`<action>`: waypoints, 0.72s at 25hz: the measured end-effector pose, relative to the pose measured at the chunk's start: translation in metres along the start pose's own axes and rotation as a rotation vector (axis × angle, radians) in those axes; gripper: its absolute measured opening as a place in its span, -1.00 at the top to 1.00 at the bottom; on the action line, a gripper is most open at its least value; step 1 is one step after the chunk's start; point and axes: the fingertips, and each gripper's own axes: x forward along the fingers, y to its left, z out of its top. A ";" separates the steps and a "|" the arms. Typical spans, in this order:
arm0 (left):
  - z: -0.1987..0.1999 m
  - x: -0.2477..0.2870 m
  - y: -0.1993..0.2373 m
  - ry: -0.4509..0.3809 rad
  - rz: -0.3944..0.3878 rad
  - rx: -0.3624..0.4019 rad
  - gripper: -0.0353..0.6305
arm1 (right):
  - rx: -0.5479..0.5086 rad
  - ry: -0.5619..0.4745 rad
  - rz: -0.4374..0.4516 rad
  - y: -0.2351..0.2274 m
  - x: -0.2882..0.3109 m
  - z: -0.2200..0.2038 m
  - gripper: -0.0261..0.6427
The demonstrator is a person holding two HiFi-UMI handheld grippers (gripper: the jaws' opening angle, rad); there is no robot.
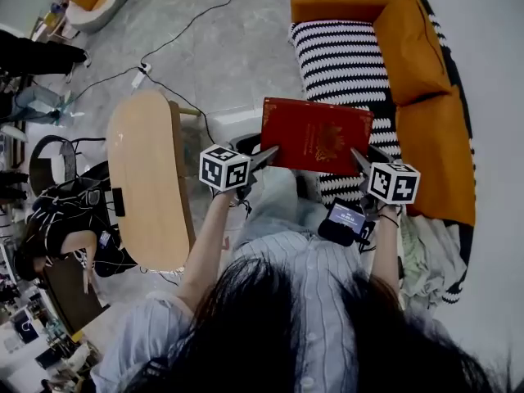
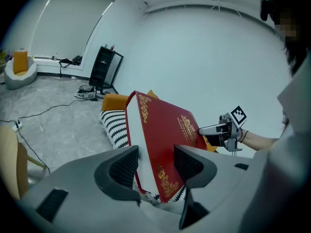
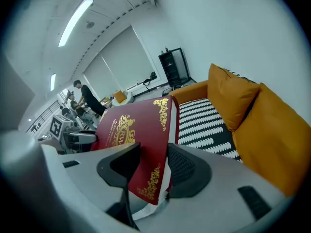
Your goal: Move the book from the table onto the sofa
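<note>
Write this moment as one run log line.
phase: carry | book: off table, in air before sofa | left gripper: shut on book | right gripper: shut on book

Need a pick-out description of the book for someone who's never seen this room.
Find the orange sofa with the black-and-white striped seat cover at the upper right of the head view. Just in front of it, the left gripper and the right gripper clamp the book between them by its near corners. It is the only red thing there, a hardcover with gold ornament.
</note>
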 end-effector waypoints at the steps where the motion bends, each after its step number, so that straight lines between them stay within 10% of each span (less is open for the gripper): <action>1: 0.003 0.006 -0.001 0.009 -0.008 0.009 0.17 | 0.012 -0.006 -0.007 -0.005 -0.001 0.000 0.36; 18: 0.081 0.149 0.004 0.163 -0.166 0.096 0.17 | 0.197 -0.046 -0.161 -0.116 0.010 0.046 0.36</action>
